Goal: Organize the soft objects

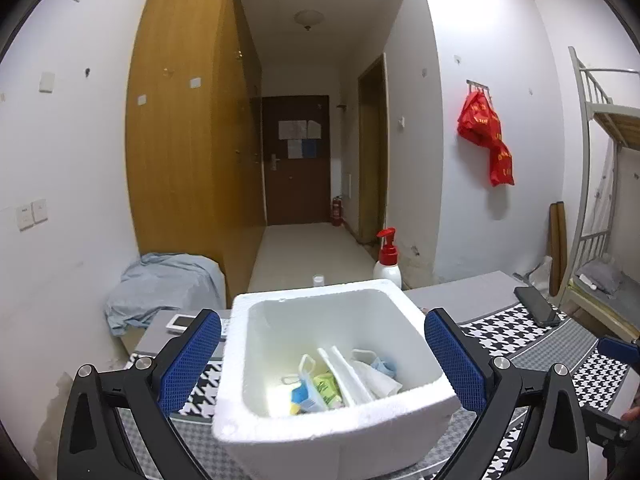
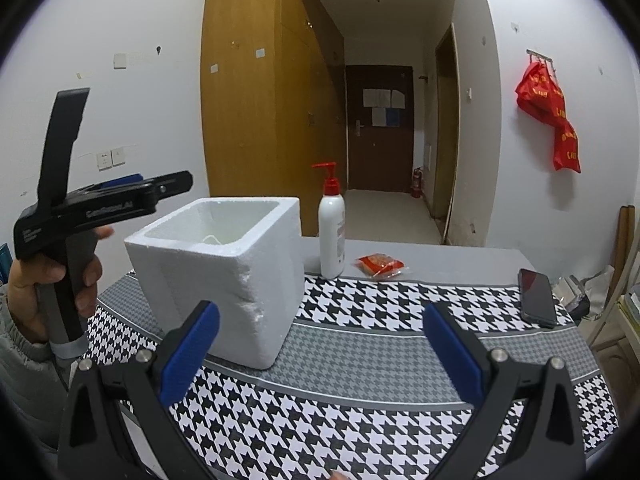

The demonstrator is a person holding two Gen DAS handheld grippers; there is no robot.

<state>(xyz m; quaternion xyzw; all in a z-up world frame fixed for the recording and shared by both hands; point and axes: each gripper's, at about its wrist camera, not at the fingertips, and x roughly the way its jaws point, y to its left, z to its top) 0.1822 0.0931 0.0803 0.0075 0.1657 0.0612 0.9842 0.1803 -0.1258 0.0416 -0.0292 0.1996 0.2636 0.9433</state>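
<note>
A white foam box (image 1: 336,416) stands on the houndstooth cloth; it also shows in the right wrist view (image 2: 224,280). Inside lie a green pack (image 1: 326,386), a blue-and-yellow pack (image 1: 300,398), white tissue (image 1: 376,376) and a blue face mask (image 1: 384,364). My left gripper (image 1: 322,360) is open and empty above the box, its blue pads on either side of it. A small red packet (image 2: 380,266) lies on the grey table past the cloth. My right gripper (image 2: 320,348) is open and empty over the cloth, right of the box.
A white pump bottle with a red top (image 2: 332,232) stands behind the box. A black phone (image 2: 536,296) lies at the table's right edge. A white device (image 1: 182,322) lies at the far left. A blue cloth (image 1: 160,284) covers something beside the wardrobe.
</note>
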